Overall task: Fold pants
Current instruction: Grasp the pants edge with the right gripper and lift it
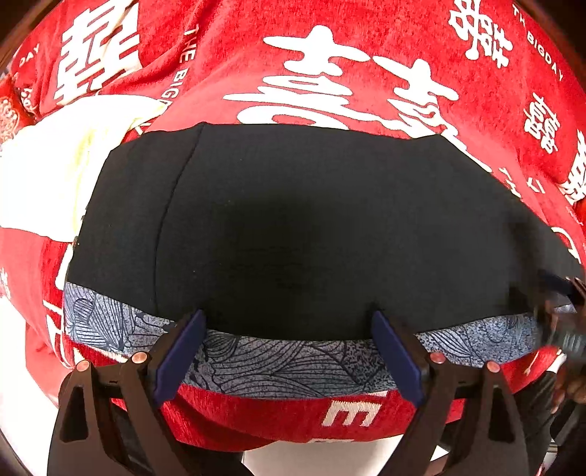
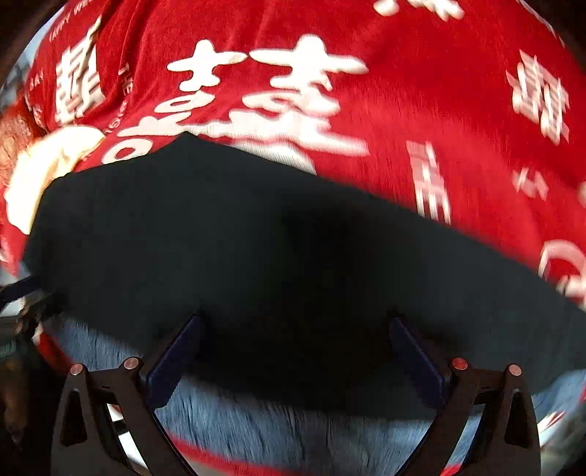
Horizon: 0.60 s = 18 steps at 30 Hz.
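My left gripper (image 1: 287, 351) and right gripper (image 2: 295, 359) gape wide, holding nothing, at the near patterned hem of the dark navy folded pants (image 1: 293, 227) lying on the red white-lettered blanket (image 1: 366, 55). Right view blurred; hem pattern (image 1: 278, 360) only readable left.

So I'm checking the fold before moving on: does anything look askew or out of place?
Nothing stands out. The dark pants lie flat on the red blanket, a patterned blue-grey band showing along the near edge.

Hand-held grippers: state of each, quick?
Left hand-held gripper: open, holding nothing, at the dark pants edge.
Right hand-held gripper: open, holding nothing.
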Motion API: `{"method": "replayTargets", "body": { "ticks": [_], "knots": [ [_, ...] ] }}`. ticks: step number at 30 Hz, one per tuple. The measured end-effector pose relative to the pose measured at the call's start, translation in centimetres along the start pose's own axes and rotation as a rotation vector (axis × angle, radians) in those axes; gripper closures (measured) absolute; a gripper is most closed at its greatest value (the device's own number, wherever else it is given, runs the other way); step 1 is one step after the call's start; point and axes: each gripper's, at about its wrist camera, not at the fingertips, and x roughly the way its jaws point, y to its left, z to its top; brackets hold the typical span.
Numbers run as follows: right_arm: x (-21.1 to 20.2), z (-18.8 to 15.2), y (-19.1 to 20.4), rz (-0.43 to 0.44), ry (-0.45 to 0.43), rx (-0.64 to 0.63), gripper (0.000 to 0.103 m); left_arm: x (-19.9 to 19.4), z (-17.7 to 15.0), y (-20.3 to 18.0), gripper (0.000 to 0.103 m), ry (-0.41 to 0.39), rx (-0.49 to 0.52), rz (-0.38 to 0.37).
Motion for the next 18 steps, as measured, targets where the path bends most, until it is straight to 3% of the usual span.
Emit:
{"method": "replayTargets", "body": {
  "ticks": [2, 4, 6, 7, 9, 11, 12, 15, 16, 18],
  "knots": [
    [-0.6, -1.7, 0.0, -0.068, -0.028, -0.102, 0.001, 0.2, -0.2, -0.4, 0.008, -0.004, 0.018, 0.026],
    [-1.0, -2.5, -1.8, -0.046, -0.010, -0.022, 0.001, 0.1, -0.2, -0.4, 0.008, -0.022, 0.023, 0.069],
    [-2.0, -3.2, -3.7, -0.051, -0.016, 0.051, 0.001, -1.0, -0.2, -0.6, 0.008, -0.032, 0.000, 0.033],
    [-2.9, -3.7, -4.6, -0.098, -0.046, 0.076, 0.001, -1.7, -0.3, -1.2, 0.008, -0.053, 0.006, 0.010],
    [-3.0, -4.6, -5.8, -0.129, -0.046, 0.089, 0.001, -2.1, -0.5, -3.4, 0.007, -0.068, 0.062, 0.002],
    [-1.9, -5.5, -7.2, -0.090, 0.018, 0.090, 0.001, -1.1, -1.1, -6.3, 0.007, -0.031, 0.158, -0.022],
    [-2.2, -5.7, -7.5, -0.082, -0.001, 0.090, 0.001, -0.3, -1.6, -7.6, 0.007, -0.007, 0.203, -0.022],
    [-3.6, -6.6, -9.9, -0.089, -0.015, 0.154, 0.001, 1.3, -2.7, -9.8, 0.006, 0.001, 0.283, 0.111],
    [-4.6, -7.2, -11.9, -0.068, -0.043, 0.218, 0.001, 1.0, -2.8, -10.3, 0.006, -0.005, 0.290, 0.114],
    [-6.1, -8.4, -15.4, -0.049, -0.073, 0.316, 0.001, 0.1, -2.7, -11.1, 0.006, 0.006, 0.289, 0.051]
  ]
}}
